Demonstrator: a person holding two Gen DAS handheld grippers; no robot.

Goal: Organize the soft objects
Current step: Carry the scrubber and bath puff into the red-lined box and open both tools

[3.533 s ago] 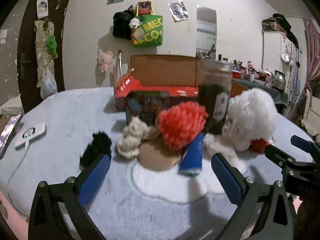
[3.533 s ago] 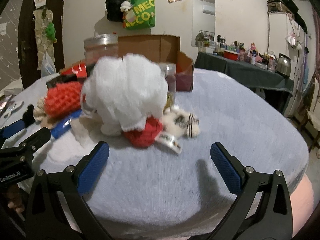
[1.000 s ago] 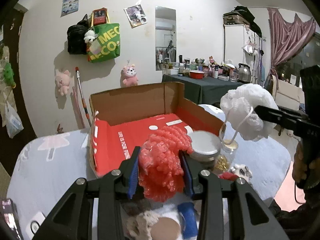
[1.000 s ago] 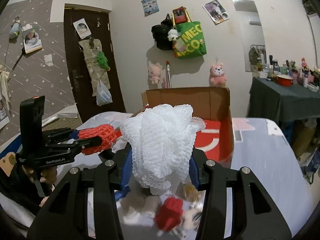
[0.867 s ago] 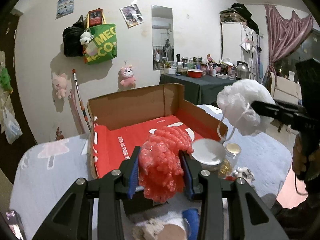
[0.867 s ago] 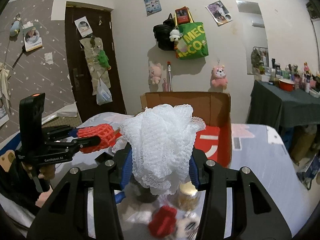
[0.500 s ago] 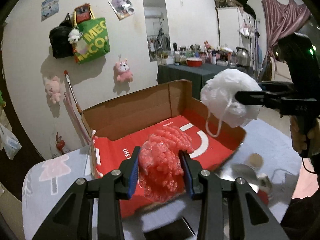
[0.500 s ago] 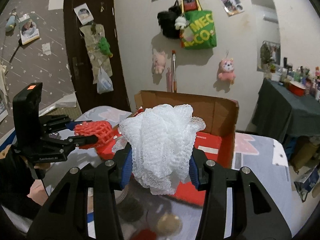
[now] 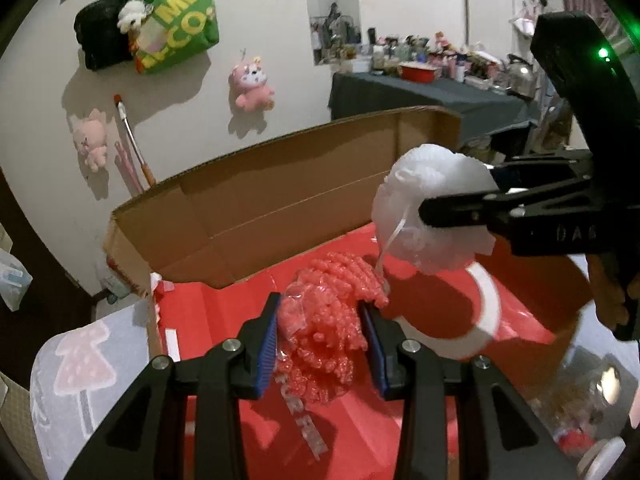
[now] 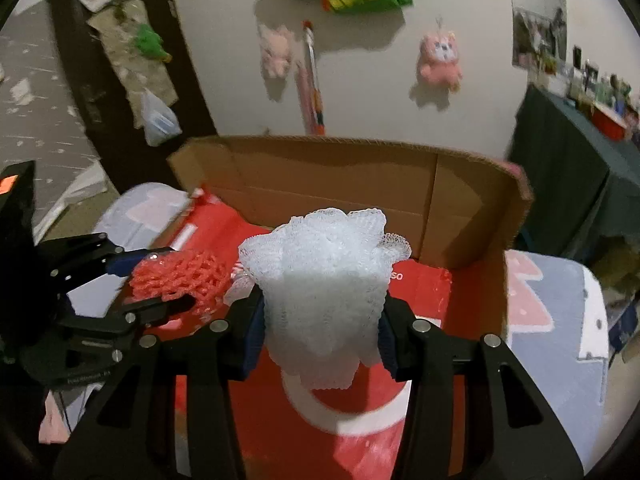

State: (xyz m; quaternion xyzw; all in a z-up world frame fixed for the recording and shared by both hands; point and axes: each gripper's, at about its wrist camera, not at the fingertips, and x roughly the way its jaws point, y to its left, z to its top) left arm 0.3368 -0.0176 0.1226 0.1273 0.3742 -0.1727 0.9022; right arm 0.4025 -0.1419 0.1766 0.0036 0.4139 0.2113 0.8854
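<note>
My left gripper (image 9: 323,334) is shut on a red mesh bath pouf (image 9: 328,320), held above the red floor of an open cardboard box (image 9: 280,196). My right gripper (image 10: 322,332) is shut on a white mesh bath pouf (image 10: 326,292), also over the box (image 10: 340,176). In the left wrist view the white pouf (image 9: 432,216) hangs at the right with its cord dangling, pinched by the right gripper (image 9: 456,208). The right wrist view shows the red pouf (image 10: 180,276) at the left in the left gripper (image 10: 160,280).
The box has tall brown flaps at the back and right. It sits on a pale cloth-covered table (image 9: 80,360). Jars and small items (image 9: 592,400) lie blurred at the lower right. Behind stand a wall with hung plush toys (image 9: 250,84) and a dark side table (image 9: 420,96).
Both grippers have carried their poufs forward from above the pile of items to over the open box, tilting downward. The box floor now fills the lower part of both views.
</note>
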